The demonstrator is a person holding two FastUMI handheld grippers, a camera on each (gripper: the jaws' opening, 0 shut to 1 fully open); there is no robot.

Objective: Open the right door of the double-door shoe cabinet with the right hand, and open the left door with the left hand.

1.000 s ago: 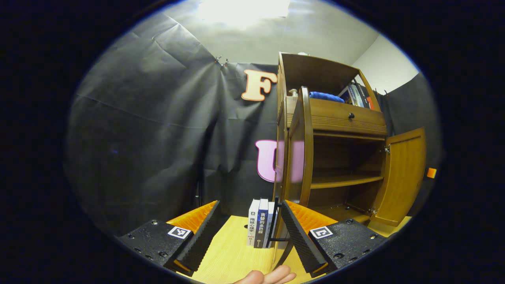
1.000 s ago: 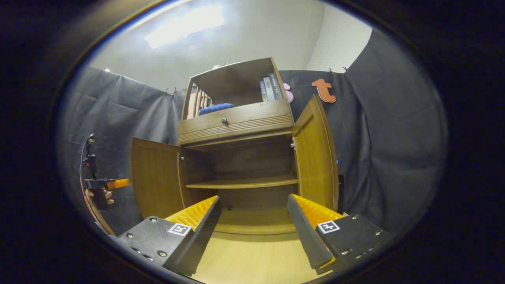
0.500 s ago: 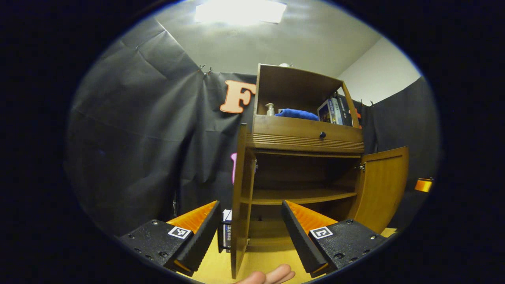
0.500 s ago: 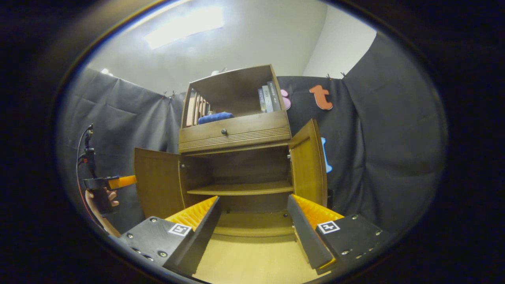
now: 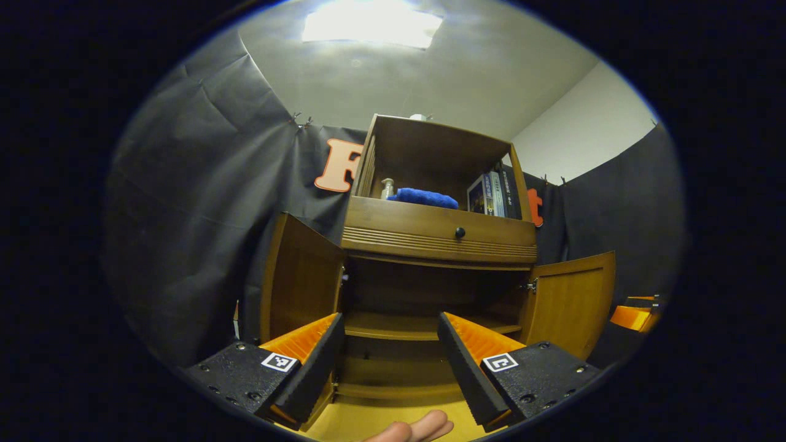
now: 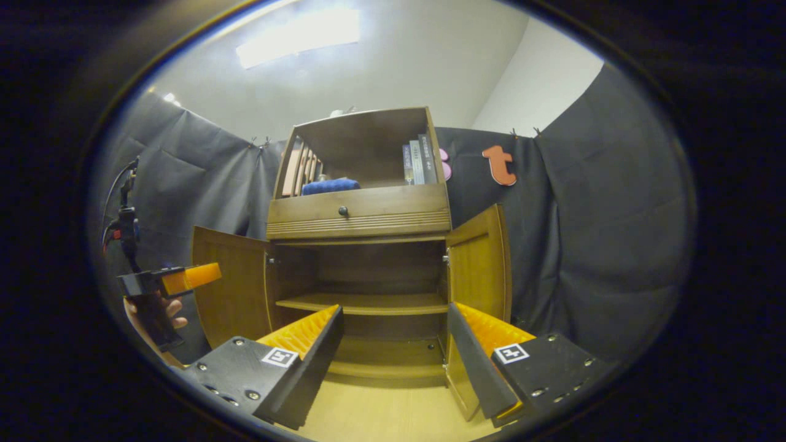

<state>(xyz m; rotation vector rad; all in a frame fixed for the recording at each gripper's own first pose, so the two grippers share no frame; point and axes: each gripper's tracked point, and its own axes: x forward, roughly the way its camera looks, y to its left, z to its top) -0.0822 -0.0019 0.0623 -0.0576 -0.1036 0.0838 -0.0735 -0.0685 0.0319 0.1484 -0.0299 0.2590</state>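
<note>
The shoe cabinet [image 6: 359,221] is brown wood with a soft sheen — its drawer front [image 6: 359,213] ribbed along the lower edge, its knob [image 6: 343,211] dark. Above the drawer lies a blue cloth [image 6: 330,186]; the floor [image 6: 393,417] below is pale, smooth wood.

light comes from a ceiling panel [image 5: 371,27] at the top of the left gripper view, blown out to white glare; in the right gripper view the same panel [image 6: 299,37] sits upper left, also overexposed. the rest is dim. the cabinet [image 5: 439,236] has a deep shadow in its lower compartment, while the wood floor [image 6: 393,411] at the bottom catches warm light. fisheye bending curves straight edges toward the rim of both views, where brightness falls off. focus is fairly sharp in the centre, softer at the edges.
</note>
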